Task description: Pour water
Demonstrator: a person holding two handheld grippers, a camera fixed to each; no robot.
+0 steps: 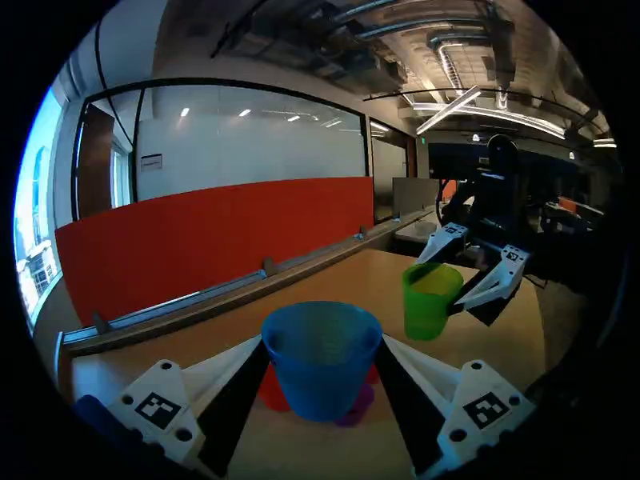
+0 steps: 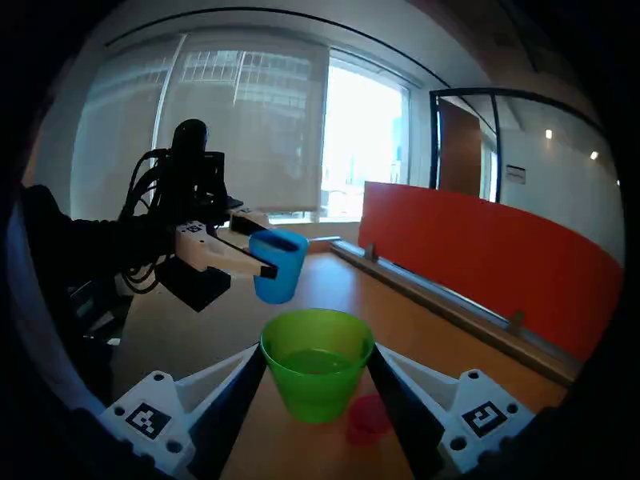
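While seemingly upright, blue cup (image 1: 322, 360), green cup (image 2: 318, 364)

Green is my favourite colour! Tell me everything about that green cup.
The green cup is see-through plastic, wider at the rim than at the bottom. It is held upright over the wooden table, squeezed between the two fingers of the right gripper. A little water seems to sit inside.

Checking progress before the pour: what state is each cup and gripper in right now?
blue cup: upright, held in the air, contents unclear.
green cup: upright, held, some water in the bottom.
left gripper: shut on the blue cup.
right gripper: shut on the green cup.
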